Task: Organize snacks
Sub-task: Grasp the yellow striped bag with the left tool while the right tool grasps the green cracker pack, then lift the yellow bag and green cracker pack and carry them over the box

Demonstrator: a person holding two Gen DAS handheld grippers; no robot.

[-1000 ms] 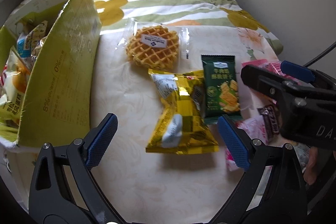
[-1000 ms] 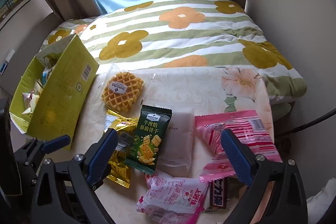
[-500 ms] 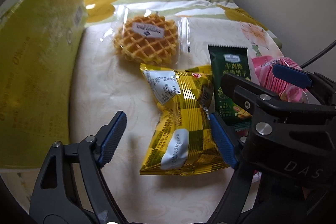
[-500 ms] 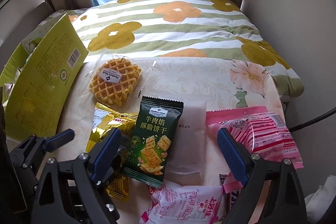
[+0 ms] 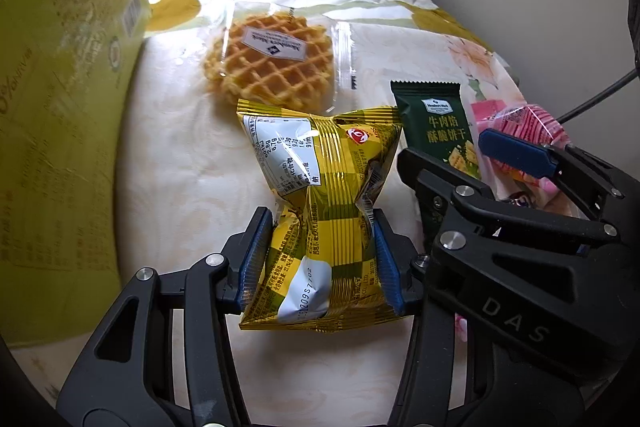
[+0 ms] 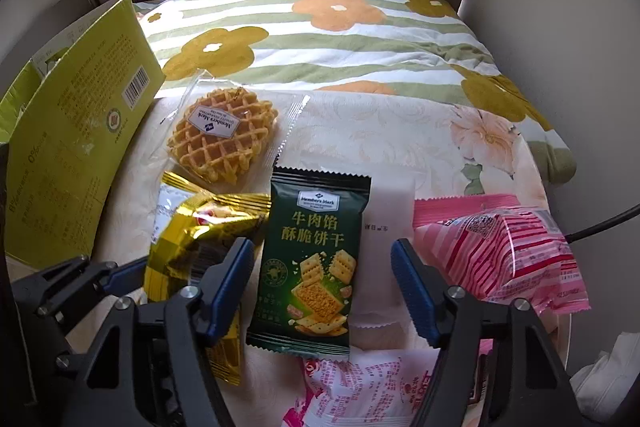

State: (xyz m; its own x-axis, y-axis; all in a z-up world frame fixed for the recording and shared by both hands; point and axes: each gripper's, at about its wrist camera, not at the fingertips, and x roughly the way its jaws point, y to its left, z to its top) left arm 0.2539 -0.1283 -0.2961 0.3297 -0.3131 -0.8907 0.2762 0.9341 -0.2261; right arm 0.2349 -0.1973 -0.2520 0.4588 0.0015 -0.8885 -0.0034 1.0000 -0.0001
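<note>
My left gripper (image 5: 320,259) is shut on the yellow snack bag (image 5: 324,195), pinching its lower half on the cream table (image 5: 180,155). The bag also shows in the right wrist view (image 6: 188,239). My right gripper (image 6: 324,287) is open, its fingers on either side of the dark green cracker packet (image 6: 316,259), which lies flat; the packet also shows in the left wrist view (image 5: 436,131). A wrapped waffle (image 5: 272,59) lies beyond them. The yellow-green cardboard box (image 5: 60,107) stands at the left.
A pink striped packet (image 6: 500,251), a white sachet (image 6: 388,227) and a pink-and-white packet (image 6: 360,387) lie around the right gripper. A floral quilt (image 6: 320,27) covers the bed behind the table. A wall and a black cable (image 6: 604,223) are at the right.
My left gripper moved forward and shut on the yellow bag. My right gripper moved forward and down so that its open fingers straddle the green packet.
</note>
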